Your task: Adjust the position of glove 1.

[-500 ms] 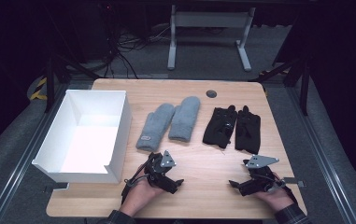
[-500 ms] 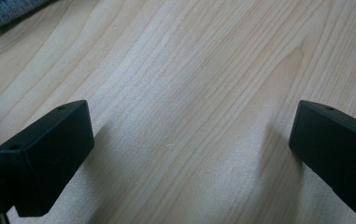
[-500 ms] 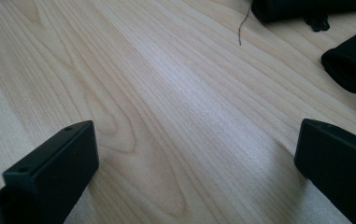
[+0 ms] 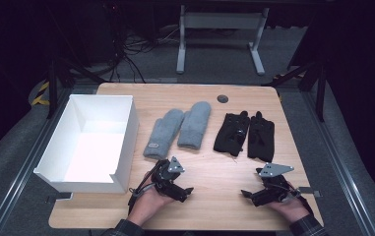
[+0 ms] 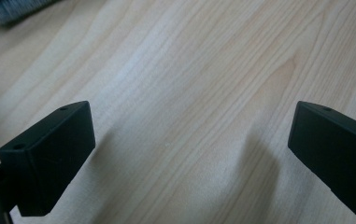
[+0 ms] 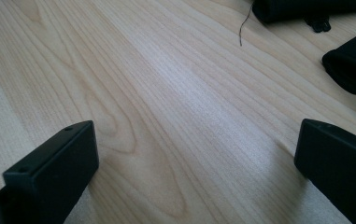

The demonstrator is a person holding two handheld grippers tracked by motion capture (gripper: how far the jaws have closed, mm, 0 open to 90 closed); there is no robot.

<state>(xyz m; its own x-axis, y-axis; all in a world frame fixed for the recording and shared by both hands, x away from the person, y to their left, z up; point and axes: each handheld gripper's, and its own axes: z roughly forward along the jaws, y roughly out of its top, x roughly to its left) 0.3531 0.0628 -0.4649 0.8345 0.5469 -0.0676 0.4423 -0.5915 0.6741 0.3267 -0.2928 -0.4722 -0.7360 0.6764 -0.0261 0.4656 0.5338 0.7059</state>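
Both tongs wide open, empty: left gripper point(image 4: 187, 191), right gripper point(image 4: 246, 194). We judge grey mittens point(image 4: 180, 128) soft, light, floppy; pinch a cuff

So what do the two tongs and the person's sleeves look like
Both the left tongs and the right tongs are black, blocky devices, each topped by a grey three-cornered plate. Their jaws are flat-faced black rectangular blocks. A dark cable trails from each. The cuffs at the wrists look like dark plaid.
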